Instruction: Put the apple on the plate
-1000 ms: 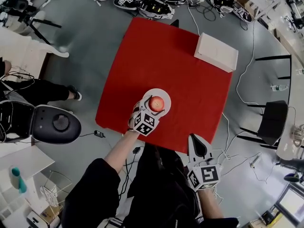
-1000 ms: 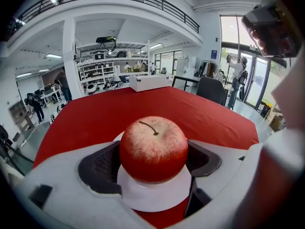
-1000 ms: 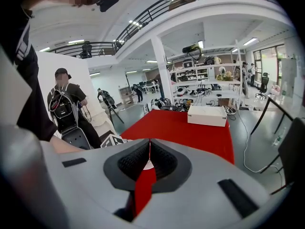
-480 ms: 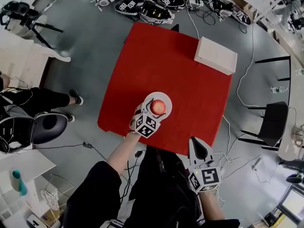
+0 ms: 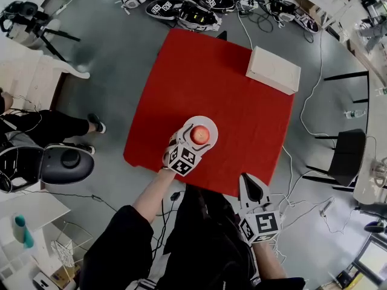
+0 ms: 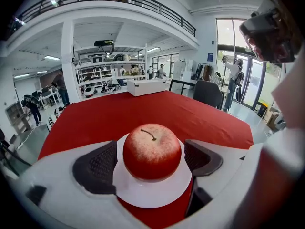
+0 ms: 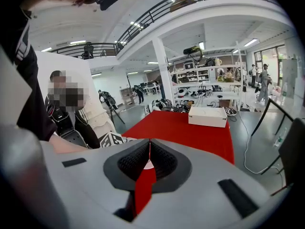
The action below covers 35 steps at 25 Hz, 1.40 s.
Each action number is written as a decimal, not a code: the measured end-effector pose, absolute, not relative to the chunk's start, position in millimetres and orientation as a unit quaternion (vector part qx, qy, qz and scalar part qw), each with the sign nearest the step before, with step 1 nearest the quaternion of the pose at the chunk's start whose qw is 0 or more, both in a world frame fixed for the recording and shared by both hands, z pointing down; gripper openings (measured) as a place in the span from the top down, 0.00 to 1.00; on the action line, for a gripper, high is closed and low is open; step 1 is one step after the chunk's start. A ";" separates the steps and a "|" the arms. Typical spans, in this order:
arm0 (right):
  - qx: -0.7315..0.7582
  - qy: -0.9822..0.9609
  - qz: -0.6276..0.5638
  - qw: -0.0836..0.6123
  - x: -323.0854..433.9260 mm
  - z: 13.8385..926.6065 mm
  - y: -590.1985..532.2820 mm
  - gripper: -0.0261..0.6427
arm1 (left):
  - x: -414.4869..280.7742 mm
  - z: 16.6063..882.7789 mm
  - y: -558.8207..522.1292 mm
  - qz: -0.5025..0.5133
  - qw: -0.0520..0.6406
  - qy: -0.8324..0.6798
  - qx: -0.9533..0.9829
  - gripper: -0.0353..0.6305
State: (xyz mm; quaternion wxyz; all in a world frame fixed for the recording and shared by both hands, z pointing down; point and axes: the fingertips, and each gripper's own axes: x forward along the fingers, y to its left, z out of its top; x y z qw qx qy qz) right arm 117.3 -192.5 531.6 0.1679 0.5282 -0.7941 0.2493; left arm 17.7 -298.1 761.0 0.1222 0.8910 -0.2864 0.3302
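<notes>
The apple [image 6: 151, 151] sat upright, stem up, on the white plate [image 6: 145, 198], which lay on the red table [image 5: 230, 101] near its lower edge in the head view. The left gripper [image 5: 192, 142] reached in from below, its marker cube [image 5: 183, 157] just under the plate. Its jaws stood apart, one dark pad [image 6: 95, 168] on each side of the apple. A thin strip of plate showed between the left-hand pad and the fruit; the other pad was very close, and I could not tell whether it touched.

The right gripper [image 5: 250, 185] hung at the lower right of the head view, off the table's edge, well apart from the plate. Its jaws were closed together with nothing between them.

A white box [image 5: 273, 69] lay near the table's upper right corner.
</notes>
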 end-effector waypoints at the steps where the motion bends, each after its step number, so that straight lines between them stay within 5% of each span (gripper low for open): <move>1: 0.527 -0.795 0.248 0.168 116.8 531.0 -192.7 0.94 | 16.3 756.6 -298.9 0.327 0.120 -0.290 0.891 0.31; 13: 0.509 -0.815 0.227 0.157 106.3 515.7 -210.9 0.94 | -8.0 684.1 -303.9 0.277 0.091 -0.351 0.890 0.32; 24: 0.481 -0.842 0.197 0.146 79.8 495.7 -235.9 0.94 | -38.7 612.6 -282.3 0.222 0.094 -0.415 0.877 0.92; 35: 0.458 -0.863 0.169 0.128 66.1 473.4 -231.2 0.94 | -41.7 528.3 -244.2 0.198 0.095 -0.431 0.875 0.94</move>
